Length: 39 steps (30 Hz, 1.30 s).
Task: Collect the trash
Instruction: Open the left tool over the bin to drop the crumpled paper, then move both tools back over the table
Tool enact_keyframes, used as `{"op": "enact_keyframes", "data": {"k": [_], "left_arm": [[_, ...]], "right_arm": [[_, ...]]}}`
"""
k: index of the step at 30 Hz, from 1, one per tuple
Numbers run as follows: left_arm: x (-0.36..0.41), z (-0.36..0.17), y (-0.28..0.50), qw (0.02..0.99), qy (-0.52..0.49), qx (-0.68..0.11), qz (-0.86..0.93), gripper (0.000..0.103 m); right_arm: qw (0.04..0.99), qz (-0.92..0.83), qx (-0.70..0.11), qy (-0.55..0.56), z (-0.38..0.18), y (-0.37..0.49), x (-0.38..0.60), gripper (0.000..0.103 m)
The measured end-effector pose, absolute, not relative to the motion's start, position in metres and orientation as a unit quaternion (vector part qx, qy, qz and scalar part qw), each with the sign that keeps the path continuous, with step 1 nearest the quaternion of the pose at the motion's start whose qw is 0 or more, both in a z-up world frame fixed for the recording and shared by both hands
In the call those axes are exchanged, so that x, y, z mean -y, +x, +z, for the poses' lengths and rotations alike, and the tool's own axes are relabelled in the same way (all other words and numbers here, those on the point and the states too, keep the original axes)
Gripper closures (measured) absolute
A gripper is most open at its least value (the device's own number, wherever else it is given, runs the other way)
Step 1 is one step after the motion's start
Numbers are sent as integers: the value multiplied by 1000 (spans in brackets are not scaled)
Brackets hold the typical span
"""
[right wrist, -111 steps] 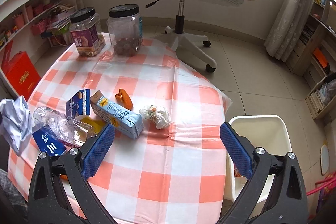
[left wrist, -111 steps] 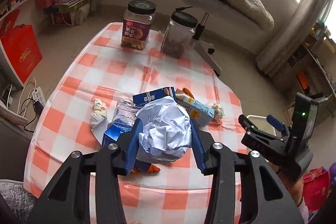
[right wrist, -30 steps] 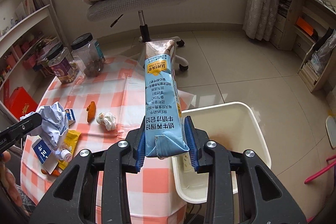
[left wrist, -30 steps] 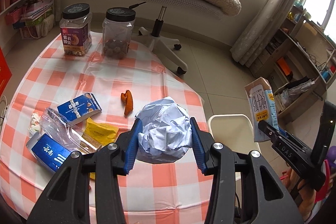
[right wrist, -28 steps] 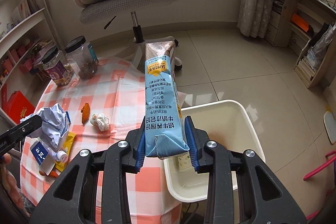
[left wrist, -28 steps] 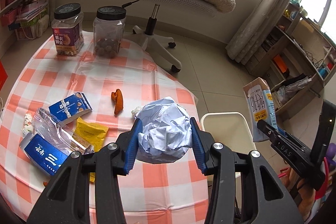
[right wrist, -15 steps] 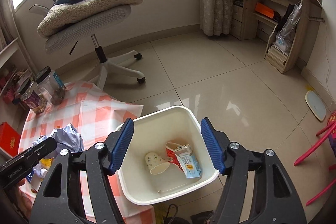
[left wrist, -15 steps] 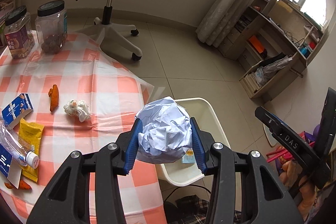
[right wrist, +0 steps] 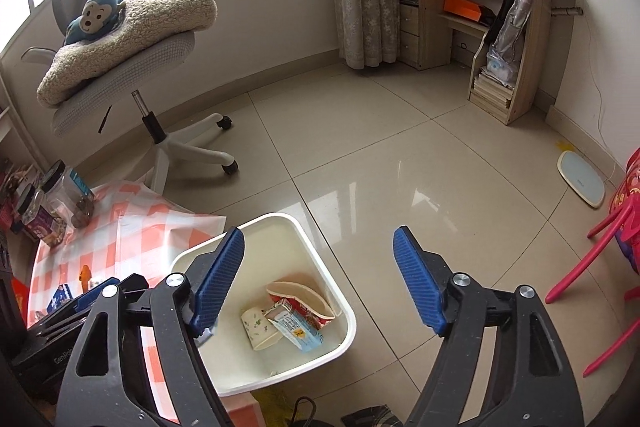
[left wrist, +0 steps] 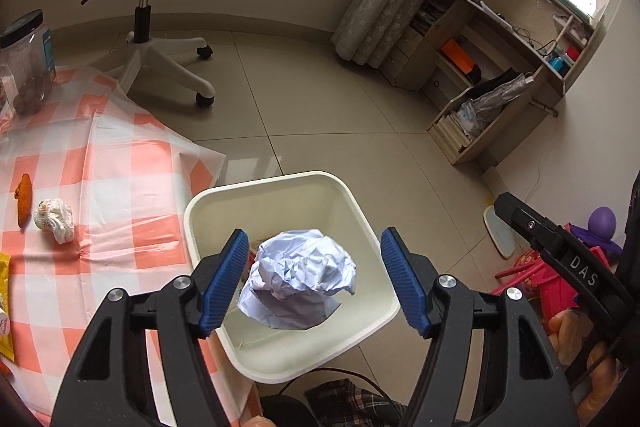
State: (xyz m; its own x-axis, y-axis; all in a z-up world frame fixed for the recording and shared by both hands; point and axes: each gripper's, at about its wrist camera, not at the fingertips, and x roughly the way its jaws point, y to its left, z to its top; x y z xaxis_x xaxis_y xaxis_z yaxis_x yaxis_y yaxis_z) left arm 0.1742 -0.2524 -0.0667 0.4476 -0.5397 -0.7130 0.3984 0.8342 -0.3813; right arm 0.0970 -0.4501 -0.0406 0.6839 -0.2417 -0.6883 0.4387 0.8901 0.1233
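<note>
My left gripper (left wrist: pixel 314 279) has just been opening; its blue pads stand clear of the crumpled paper ball (left wrist: pixel 300 285), which sits loose in the gap between them with space on both sides. Behind the ball, low in the centre of the frame, is the white bin (left wrist: pixel 360 215).

My right gripper (right wrist: pixel 318 281) has also just been opening, and its jaws are wide apart with nothing between them. In that view the white bin (right wrist: pixel 304 231) lies lower left of centre, partly behind my left-hand pad. Inside it are a blue milk carton (right wrist: pixel 298 331), a paper cup (right wrist: pixel 256 329) on its side and a red-and-white paper bowl (right wrist: pixel 304 297).

At the left of both frames is the checked tablecloth (left wrist: pixel 120 195), with a white wad (left wrist: pixel 54 225) and an orange scrap (left wrist: pixel 24 199).
</note>
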Motion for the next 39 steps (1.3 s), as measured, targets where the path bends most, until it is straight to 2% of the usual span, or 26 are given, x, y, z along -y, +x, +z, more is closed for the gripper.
{"op": "enact_keyframes", "data": {"k": [5,9,16,25,39], "left_arm": [[251,-56,167,871,-58,-421,-246,31],[240,-43,161,893,-53,-394,-209,22],[206,-22,151,931,-41,-341,-125,7],[145,-17,150,937,-58,-343,-26,7],[49,-32,143,916,-99,-383,72,7]], "right_arm": [[913,-211,-327,122,-35,93,448,15],[920,-226,-306,96,-28,92,434,7],[931,-235,-275,41,-18,94,396,7],[946,-204,-250,19,-8,100,340,7],[951,-123,-283,-18,-16,128,241,7]]}}
